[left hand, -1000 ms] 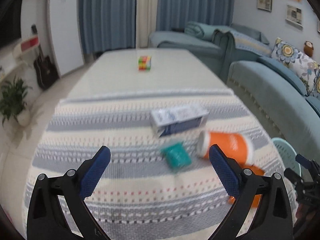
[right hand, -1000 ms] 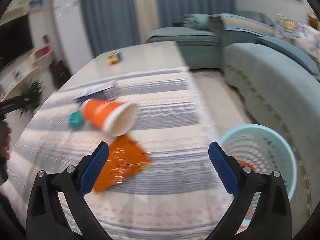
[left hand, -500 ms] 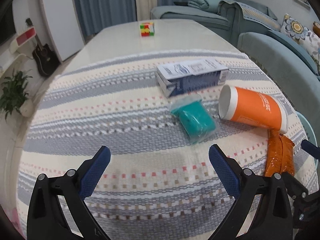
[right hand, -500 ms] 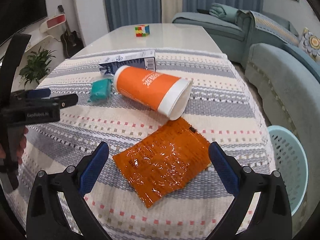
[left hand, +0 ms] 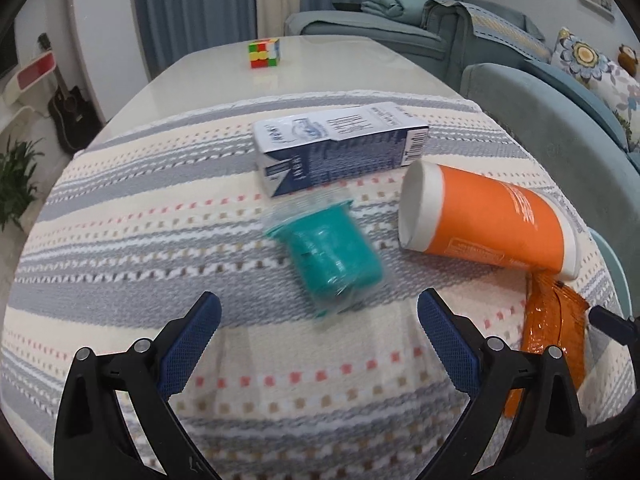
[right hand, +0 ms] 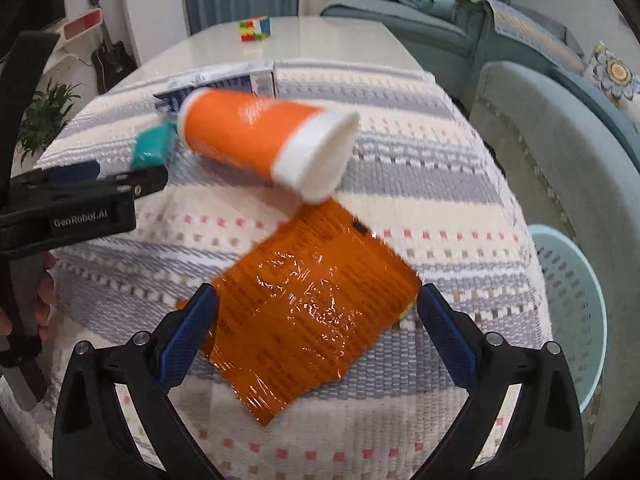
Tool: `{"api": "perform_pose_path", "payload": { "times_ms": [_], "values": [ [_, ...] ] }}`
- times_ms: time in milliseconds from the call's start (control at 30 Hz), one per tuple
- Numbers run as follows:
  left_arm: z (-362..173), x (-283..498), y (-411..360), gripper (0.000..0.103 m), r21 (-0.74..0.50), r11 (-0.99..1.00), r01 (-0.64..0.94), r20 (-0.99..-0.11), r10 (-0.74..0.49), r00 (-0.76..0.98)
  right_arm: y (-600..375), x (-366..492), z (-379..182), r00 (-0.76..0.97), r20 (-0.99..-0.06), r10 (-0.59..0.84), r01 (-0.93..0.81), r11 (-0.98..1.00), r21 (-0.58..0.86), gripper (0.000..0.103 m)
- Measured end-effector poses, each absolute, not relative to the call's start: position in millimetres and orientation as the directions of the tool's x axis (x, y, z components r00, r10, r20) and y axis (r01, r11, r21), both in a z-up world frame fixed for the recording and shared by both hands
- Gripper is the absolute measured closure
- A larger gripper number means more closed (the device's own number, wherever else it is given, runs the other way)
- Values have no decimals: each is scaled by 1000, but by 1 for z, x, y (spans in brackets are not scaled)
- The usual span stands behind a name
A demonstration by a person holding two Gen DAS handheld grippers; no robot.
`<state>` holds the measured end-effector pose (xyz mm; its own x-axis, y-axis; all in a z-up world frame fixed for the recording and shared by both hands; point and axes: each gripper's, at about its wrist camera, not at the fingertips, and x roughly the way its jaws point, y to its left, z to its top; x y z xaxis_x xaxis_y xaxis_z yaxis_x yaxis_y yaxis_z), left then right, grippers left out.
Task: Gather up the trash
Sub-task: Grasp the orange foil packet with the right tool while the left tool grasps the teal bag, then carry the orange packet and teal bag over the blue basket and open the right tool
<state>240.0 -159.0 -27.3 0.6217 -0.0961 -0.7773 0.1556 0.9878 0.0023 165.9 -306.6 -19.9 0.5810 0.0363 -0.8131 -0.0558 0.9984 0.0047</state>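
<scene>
Trash lies on a striped tablecloth point(left hand: 120, 216). A teal packet in clear wrap point(left hand: 332, 256) lies just ahead of my open, empty left gripper point(left hand: 318, 320). Behind it lies a blue and white carton point(left hand: 340, 148), and to the right an orange paper cup point(left hand: 488, 220) on its side. An orange foil wrapper point(right hand: 312, 312) lies flat between the fingers of my open, empty right gripper point(right hand: 318, 320), just below the cup point(right hand: 264, 144). The wrapper also shows at the right of the left wrist view point(left hand: 556, 332). The left gripper shows in the right wrist view point(right hand: 92, 196).
A light blue perforated basket point(right hand: 576, 312) stands on the floor off the table's right edge. A colourful puzzle cube point(left hand: 264, 53) sits on the bare far end of the table. Teal sofas point(left hand: 540, 104) line the right side; a plant point(left hand: 16, 180) stands at left.
Both grippers have moved forward and down toward the table. The teal packet now sits close in front of the left gripper; the orange wrapper now lies between the right gripper's fingers.
</scene>
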Motion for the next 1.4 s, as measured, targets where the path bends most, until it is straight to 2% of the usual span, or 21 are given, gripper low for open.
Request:
{"api": "perform_pose_path", "payload": {
  "times_ms": [67,233,367,900,967,1033,1067,1100,1133,1167,1200,1267,1400],
  "values": [
    [-30,246,-165,8,26,989,148,-771,-74,633,-310,169,-21,579,-814,50,-43,999,31,8],
    [-32,258,-173,8,-26,989,145,-777,-111,620,-312,176,-23,579,-814,51,-3,998,61,8],
    [-38,271,-177,8,-22,993,117,-802,-88,591,-307,180,-24,578,-816,30,15,999,47,8],
    [-39,285,-175,8,-21,996,91,-802,-71,593,-297,178,-26,545,-834,-90,199,980,24,7],
    [-39,283,-173,15,-25,997,79,-796,-67,602,-294,179,-27,552,-828,-96,211,977,27,6],
    [-36,281,-166,36,-24,999,34,-784,-41,620,-291,184,-28,568,-819,-80,183,983,30,6],
    [-36,281,-163,42,-28,999,20,-780,-34,624,-289,186,-28,570,-818,-74,166,986,26,11],
    [-34,280,-159,56,-36,999,5,-775,-31,631,-290,186,-26,578,-813,-65,155,987,32,19],
    [-34,280,-156,67,-40,999,-11,-772,-24,635,-290,184,-23,597,-800,-59,147,988,37,67],
    [-33,280,-153,67,-63,998,-16,-767,-38,640,-290,183,-18,619,-783,-58,148,988,43,98],
    [-32,279,-149,68,-92,996,-12,-762,-63,644,-292,183,-16,624,-780,-48,157,986,64,103],
    [-31,277,-143,69,-133,991,-10,-752,-95,652,-299,181,-13,636,-772,22,157,975,157,103],
    [-31,275,-133,70,-185,983,-5,-743,-136,655,-304,176,1,683,-724,94,105,969,225,103]
  ]
}}
